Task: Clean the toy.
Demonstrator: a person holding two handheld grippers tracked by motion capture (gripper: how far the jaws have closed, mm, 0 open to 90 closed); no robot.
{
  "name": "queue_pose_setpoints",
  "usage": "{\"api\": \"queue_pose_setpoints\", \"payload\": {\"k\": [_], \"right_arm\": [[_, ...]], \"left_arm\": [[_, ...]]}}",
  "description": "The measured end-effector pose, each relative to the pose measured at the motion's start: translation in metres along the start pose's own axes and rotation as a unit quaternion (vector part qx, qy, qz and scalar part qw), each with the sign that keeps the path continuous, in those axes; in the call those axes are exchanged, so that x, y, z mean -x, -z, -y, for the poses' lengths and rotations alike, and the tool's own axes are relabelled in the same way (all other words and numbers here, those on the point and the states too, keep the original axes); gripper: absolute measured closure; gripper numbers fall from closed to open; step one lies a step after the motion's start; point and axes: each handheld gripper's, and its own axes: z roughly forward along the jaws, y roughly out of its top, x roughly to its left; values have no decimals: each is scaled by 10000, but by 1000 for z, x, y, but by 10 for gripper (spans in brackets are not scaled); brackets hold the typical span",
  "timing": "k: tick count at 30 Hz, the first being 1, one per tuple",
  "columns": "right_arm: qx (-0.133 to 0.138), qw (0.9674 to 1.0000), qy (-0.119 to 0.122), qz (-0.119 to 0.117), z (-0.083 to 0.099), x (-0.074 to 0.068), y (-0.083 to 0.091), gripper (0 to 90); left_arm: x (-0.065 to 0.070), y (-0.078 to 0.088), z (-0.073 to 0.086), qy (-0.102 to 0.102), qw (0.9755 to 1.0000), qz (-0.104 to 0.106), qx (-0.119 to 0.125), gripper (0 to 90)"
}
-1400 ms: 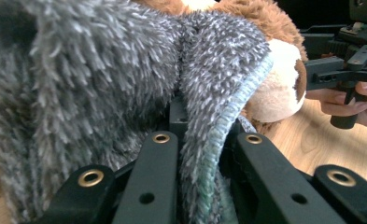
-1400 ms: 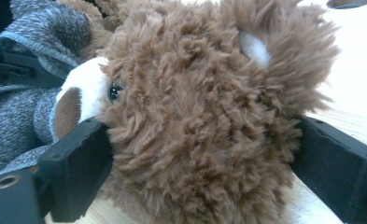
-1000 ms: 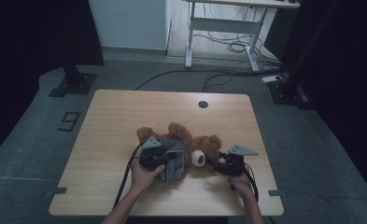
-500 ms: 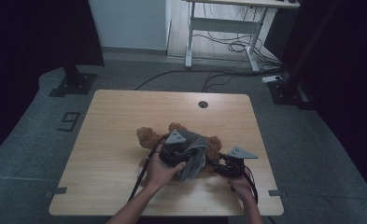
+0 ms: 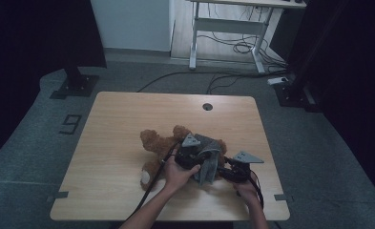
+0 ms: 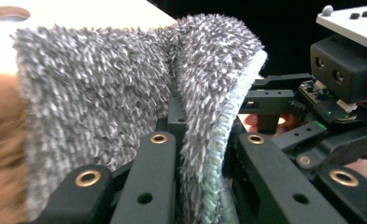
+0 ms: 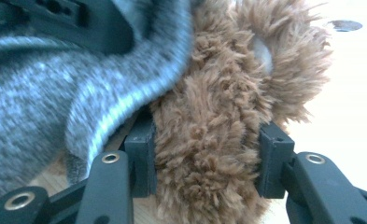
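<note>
Two grippers work on one soft toy on the wooden table (image 5: 128, 119), and the biggest risk comes from the biggest thing. The brown teddy bear (image 5: 157, 145) lies on its back near the middle of the table, toward the person's side, with its head to the right. The right gripper (image 7: 204, 161) is clamped on the fluffy head of the bear, with fur bulging between the jaws. If this hold slips, the whole bear can slide or roll while the other hand pulls, because plush compresses and gives little friction.

Next is the grey towel (image 5: 209, 160), which lies over the bear's body and hangs beside the head. The left gripper (image 6: 195, 154) is pinched tight on a fold of it, near the stitched pale edge. I judge this hold thin: a strong pull can draw the edge out of the jaws, and the towel then drops in a heap on the bear.

Smallest point: both grippers stand very near each other, so their jaws can knock together, or the cable (image 5: 151, 183) can catch a leg of the bear.
</note>
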Motion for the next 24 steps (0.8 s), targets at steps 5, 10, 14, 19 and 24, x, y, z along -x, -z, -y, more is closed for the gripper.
{"api": "queue_pose_setpoints", "payload": {"k": [5, 10, 14, 19, 24], "right_arm": [[12, 10000, -28, -16, 1, 1, 0, 504], [15, 10000, -41, -40, 1, 2, 1, 504], [27, 10000, -46, -40, 1, 3, 1, 504], [33, 10000, -53, -48, 1, 3, 1, 504], [41, 9999, -80, -46, 2, 3, 1, 504]], "left_arm": [[-19, 21, 10, 111, 9996, -234, 80, 812], [-45, 48, 21, 344, 9988, -271, 209, 813], [-59, 71, 28, 335, 9977, -527, 271, 813], [-86, 92, 49, 688, 9954, -623, 229, 808], [-110, 110, 65, 941, 9918, -859, 137, 808]]}}
